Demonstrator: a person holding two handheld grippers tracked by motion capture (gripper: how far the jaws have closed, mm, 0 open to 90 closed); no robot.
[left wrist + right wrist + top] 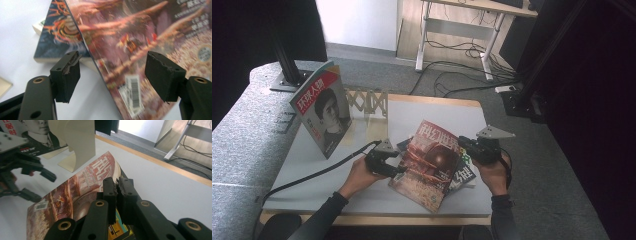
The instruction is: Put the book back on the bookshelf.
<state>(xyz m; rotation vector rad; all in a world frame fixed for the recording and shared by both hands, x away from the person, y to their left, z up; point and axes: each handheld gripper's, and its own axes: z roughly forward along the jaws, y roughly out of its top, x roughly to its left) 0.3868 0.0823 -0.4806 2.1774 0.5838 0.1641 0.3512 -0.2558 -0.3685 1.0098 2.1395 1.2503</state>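
- White rectangular table top [312, 165] carries everything.
- Red-orange glossy magazine [429, 162] is tilted up above a dark book stack [463, 175].
- Right gripper [464, 143] is clamped on the magazine's edge.
- Left gripper [399, 170] has jaws apart, straddling the opposite edge.

Four magazines [428, 162]; one rack [371, 102]

High view looks down from above table [312, 165]; both gripper cams sit close, sharing the red magazine [427, 162].
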